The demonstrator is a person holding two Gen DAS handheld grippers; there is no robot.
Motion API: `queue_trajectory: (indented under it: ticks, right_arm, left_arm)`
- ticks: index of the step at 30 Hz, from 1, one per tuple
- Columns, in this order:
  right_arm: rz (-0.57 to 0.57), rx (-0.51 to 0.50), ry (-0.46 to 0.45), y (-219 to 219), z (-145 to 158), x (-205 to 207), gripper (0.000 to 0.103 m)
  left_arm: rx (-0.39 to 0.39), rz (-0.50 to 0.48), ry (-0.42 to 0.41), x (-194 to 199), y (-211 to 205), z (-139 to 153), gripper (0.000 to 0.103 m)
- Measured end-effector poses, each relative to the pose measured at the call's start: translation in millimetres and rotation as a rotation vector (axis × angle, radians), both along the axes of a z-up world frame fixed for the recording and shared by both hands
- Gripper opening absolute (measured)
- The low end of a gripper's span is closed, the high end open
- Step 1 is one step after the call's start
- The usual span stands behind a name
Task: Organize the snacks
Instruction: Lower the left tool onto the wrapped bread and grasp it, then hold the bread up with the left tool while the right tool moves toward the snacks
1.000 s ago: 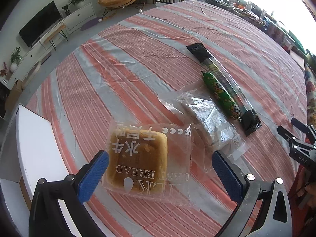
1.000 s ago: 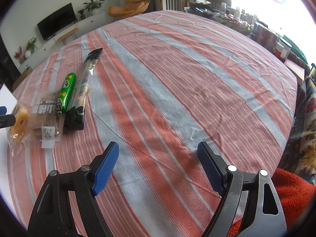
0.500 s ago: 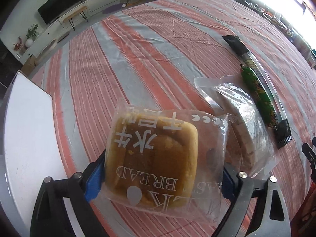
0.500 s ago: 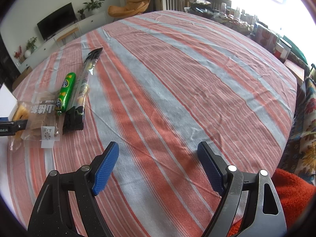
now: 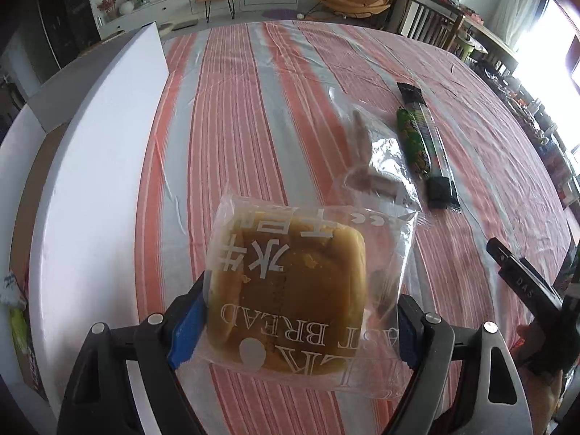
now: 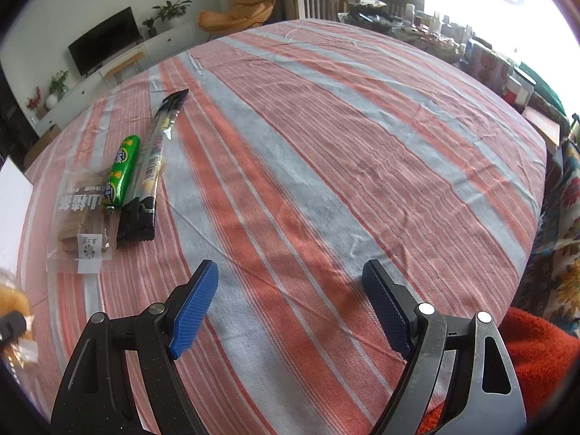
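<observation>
A clear packet of square brown bread (image 5: 290, 290) printed "BREAD" sits between the blue pads of my left gripper (image 5: 297, 326). The jaws are closing and both pads press on the packet, which hangs above the striped cloth. It also shows at the left edge of the right wrist view as the bread packet (image 6: 12, 301). On the cloth lie a clear bag of brown wafers (image 6: 83, 210), a green sausage (image 6: 121, 166) and a long black-ended stick packet (image 6: 152, 159). My right gripper (image 6: 290, 308) hovers open over bare cloth, nothing between its fingers.
A cardboard box with a white flap (image 5: 101, 181) stands along the table's left side. A red-orange cloth (image 6: 536, 355) lies at the near right edge. Jars and clutter (image 6: 507, 79) line the far right of the table.
The left gripper closed on the bread packet, lifted it off the cloth and swung it left toward the white-flapped box while rolling. The right gripper stayed still.
</observation>
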State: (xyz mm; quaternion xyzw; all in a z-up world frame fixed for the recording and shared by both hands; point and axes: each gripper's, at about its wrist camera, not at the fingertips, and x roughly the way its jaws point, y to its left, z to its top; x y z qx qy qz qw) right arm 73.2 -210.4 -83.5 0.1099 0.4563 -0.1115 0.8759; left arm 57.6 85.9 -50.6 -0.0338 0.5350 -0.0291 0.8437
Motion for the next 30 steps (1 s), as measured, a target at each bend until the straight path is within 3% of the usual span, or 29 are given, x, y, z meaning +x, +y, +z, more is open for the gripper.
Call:
queue_trajectory:
  ticks: [8,30]
  right_arm:
    - [0.001,0.003,-0.001,0.4,0.2,-0.2,0.085]
    - [0.004,-0.033,0.014,5.6,-0.7,1.4,0.085]
  left_arm:
    - [0.042,0.007,-0.109,-19.5,-10.2,-4.6,0.083]
    - [0.080,0.007,-0.128,-24.3,-4.2,-25.9,0.084]
